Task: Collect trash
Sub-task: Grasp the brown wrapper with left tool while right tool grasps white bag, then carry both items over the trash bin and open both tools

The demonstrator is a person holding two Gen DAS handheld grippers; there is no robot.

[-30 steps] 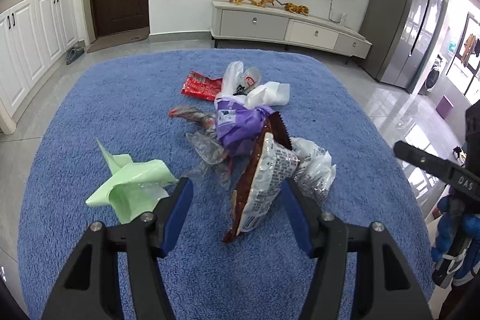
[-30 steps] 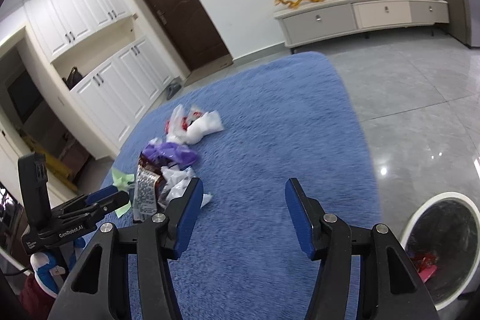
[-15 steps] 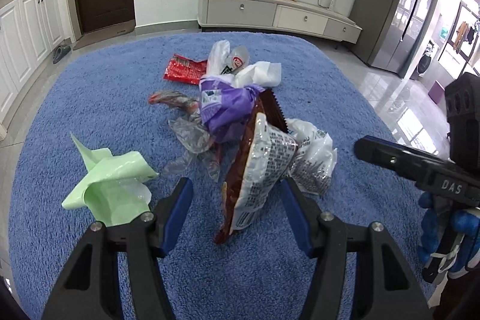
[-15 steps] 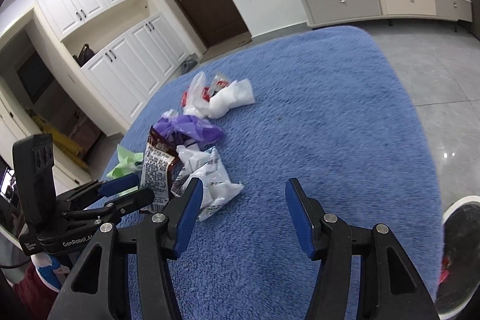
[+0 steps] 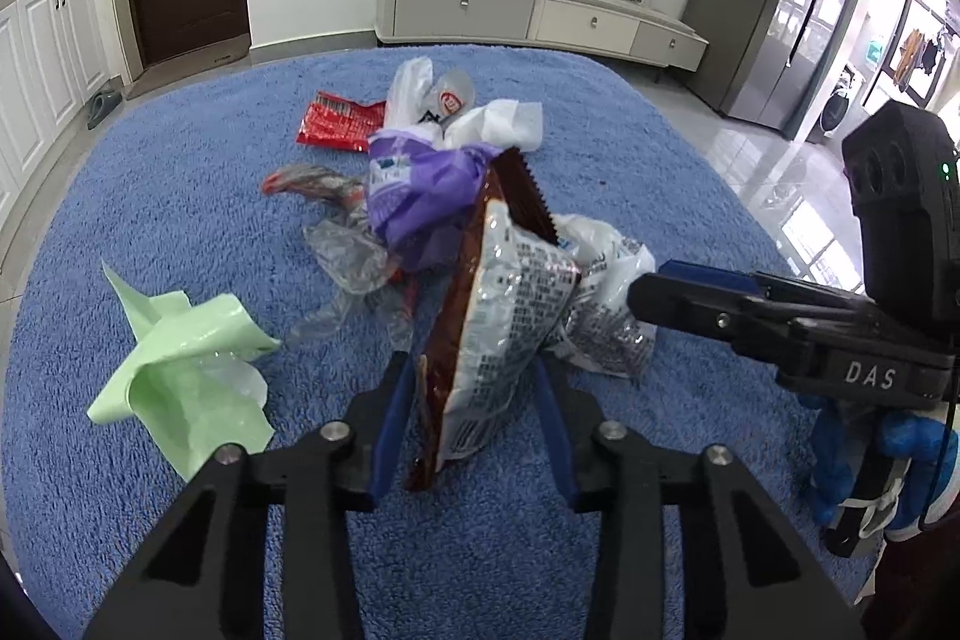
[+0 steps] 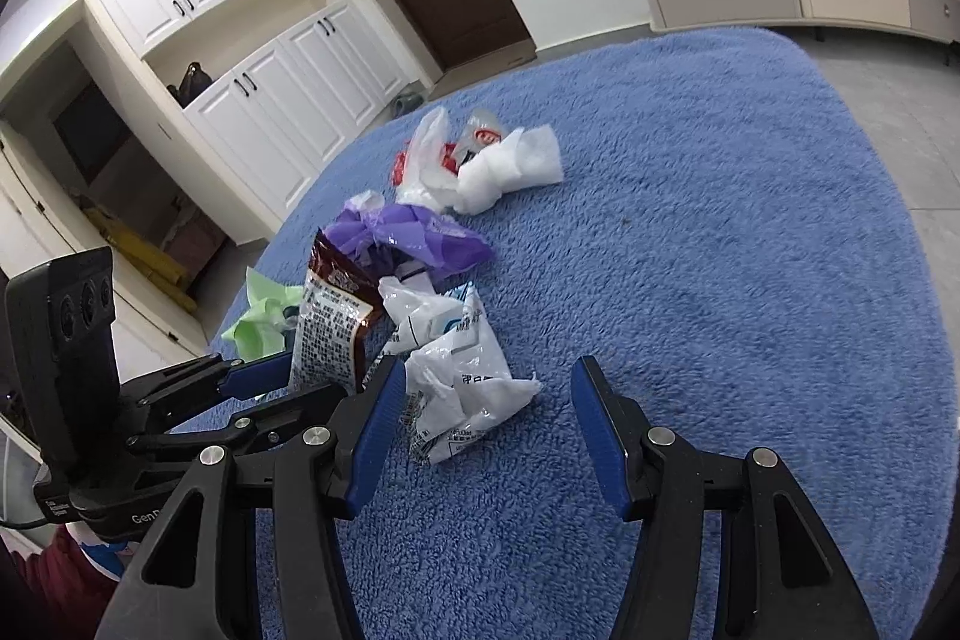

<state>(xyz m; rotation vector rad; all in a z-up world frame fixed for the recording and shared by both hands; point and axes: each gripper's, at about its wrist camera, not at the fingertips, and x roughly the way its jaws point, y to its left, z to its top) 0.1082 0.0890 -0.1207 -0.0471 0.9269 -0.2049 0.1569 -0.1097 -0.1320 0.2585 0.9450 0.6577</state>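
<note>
Blue rug carrying trash pile. Brown-and-silver snack bag standing upright between left gripper jaws, just narrowed around it; pad contact hard to confirm. White crumpled wrapper just beside bag at 3 o'clock, sitting between right gripper jaws, held wide, not touching. Purple bag at 12 o'clock, green wrapper at 9 o'clock.
</note>
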